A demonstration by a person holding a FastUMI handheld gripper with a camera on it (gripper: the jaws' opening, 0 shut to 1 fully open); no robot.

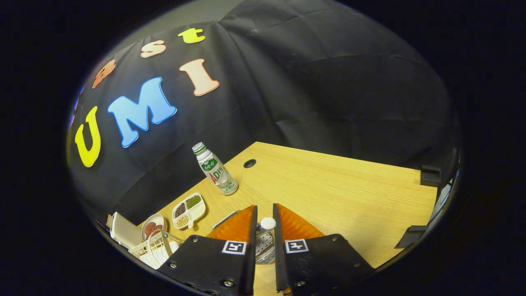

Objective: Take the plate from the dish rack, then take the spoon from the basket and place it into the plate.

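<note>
Wooden table: tool nearly closed, gripping slotted spoon; divided dish holds beans, bottle upright.

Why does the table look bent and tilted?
In the gripper view the fisheye lens curves everything, so the table edge bows and the bottle leans; the gripper jaws stand nearly closed around a metal basket, sharp, with little glare.

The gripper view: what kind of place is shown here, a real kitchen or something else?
Probably a staged test booth, not a real kitchen: a bare wooden table against a black cloth wall, with props set out, such as a drink bottle and a dish rack. The gripper holds a slotted spoon.
</note>
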